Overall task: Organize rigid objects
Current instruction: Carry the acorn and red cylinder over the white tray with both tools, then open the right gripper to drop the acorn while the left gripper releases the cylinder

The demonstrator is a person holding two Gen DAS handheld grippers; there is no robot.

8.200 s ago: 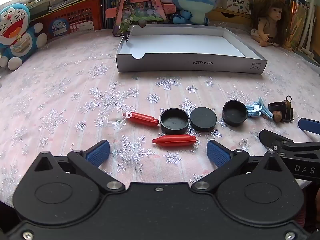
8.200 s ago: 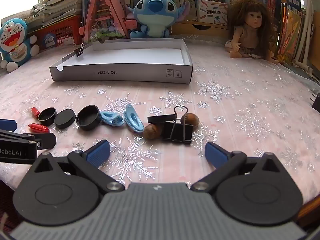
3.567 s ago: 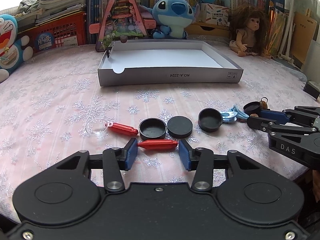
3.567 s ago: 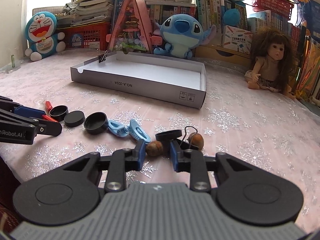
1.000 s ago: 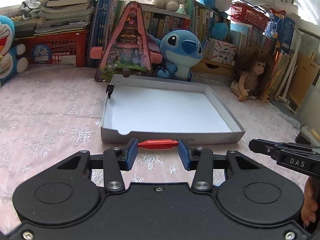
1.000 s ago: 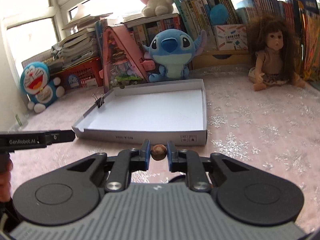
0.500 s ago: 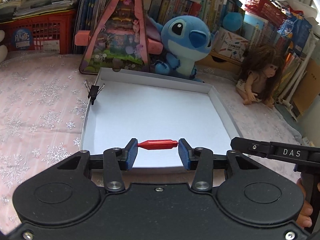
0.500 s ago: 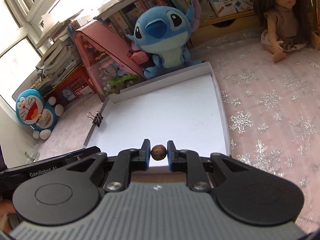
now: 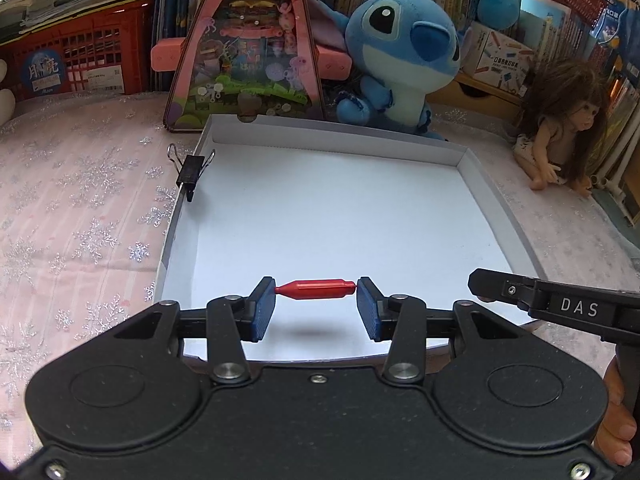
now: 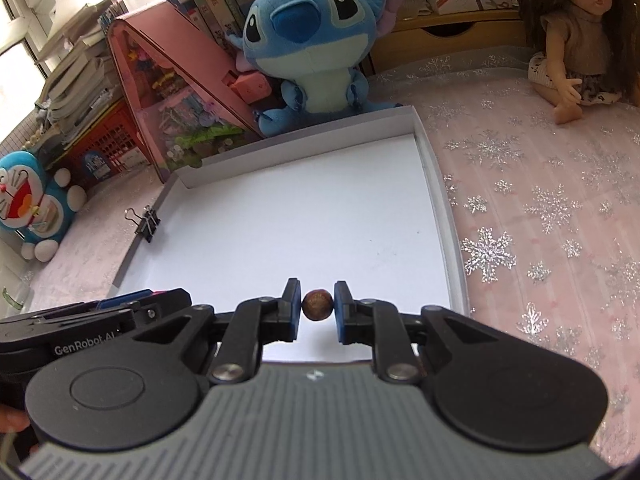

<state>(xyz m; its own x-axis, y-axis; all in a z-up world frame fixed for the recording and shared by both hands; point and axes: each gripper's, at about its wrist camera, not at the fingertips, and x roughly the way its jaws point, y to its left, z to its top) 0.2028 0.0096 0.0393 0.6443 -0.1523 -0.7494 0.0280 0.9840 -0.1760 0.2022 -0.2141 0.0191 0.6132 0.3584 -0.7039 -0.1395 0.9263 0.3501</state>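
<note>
My left gripper (image 9: 316,309) is shut on a red metal cylinder (image 9: 316,289), held crosswise above the near part of the white cardboard tray (image 9: 505,216); its shadow lies on the tray floor. My right gripper (image 10: 317,307) is shut on a small brown nut (image 10: 317,305), also held above the tray's (image 10: 438,196) near edge. The right gripper shows at the right of the left wrist view (image 9: 560,306), and the left gripper at the left of the right wrist view (image 10: 100,316). The tray floor is bare.
A black binder clip (image 9: 191,172) grips the tray's left wall (image 10: 146,222). Behind the tray stand a pink toy house (image 9: 244,48), a Stitch plush (image 9: 396,56), a doll (image 9: 564,120), a red crate (image 9: 76,60) and books. A Doraemon plush (image 10: 28,204) sits at the left.
Both grippers have moved forward and higher over the tray with their objects still held. The tray now fills more of both views.
</note>
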